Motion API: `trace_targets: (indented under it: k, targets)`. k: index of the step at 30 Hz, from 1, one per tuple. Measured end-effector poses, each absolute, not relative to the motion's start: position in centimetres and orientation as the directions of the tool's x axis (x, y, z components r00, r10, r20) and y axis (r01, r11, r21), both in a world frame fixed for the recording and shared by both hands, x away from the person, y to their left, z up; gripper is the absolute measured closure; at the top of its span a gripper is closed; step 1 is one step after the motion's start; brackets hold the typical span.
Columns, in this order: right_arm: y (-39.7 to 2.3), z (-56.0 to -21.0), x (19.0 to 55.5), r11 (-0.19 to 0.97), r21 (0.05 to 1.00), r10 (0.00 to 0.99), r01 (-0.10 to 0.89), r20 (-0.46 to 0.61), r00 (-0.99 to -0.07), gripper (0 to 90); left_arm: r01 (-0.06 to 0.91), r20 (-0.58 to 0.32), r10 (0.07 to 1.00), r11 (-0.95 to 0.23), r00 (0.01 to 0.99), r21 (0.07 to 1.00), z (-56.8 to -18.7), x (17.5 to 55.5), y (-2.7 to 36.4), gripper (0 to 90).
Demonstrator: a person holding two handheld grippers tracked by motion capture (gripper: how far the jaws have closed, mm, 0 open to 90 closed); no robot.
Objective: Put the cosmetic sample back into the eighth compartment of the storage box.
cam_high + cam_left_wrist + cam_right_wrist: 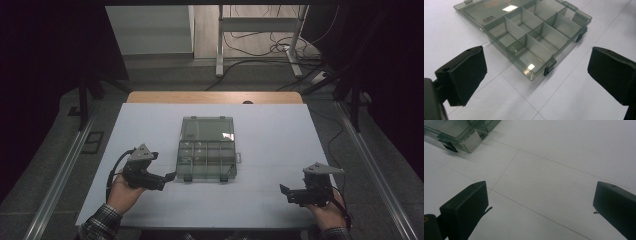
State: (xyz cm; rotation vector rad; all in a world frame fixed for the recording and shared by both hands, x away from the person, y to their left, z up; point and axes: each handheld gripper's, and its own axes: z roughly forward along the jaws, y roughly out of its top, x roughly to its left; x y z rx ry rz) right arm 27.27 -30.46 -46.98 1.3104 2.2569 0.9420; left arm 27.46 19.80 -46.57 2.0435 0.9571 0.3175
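Observation:
A clear grey compartment box (207,159) lies open at the middle of the white table, its lid (207,129) folded flat behind it. In the left gripper view the box (536,37) shows several divided cells and two black latches on its near wall; a small pale item lies in one near cell. My left gripper (170,177) is open just left of the box's front corner, jaws wide with nothing between them (536,75). My right gripper (285,192) is open over bare table at the front right (541,205), well apart from the box (461,132).
The white mat (270,140) covers a wooden table (215,97). Metal rails (60,170) run along both sides. Beyond the far edge stand a desk frame (260,30) and loose cables (260,50) on the floor.

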Motion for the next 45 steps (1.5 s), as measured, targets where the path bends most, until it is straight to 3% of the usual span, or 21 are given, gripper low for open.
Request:
trace_targets:
  k: [45]
  targets:
    - [-30.8, -46.9, 27.1, 0.323, 0.725, 0.853, 0.608, 0.055, -0.520, 0.0, 0.572, -0.119, 0.849, -0.237, 0.515, 0.785, -47.6, 23.3, 27.2, 2.0]
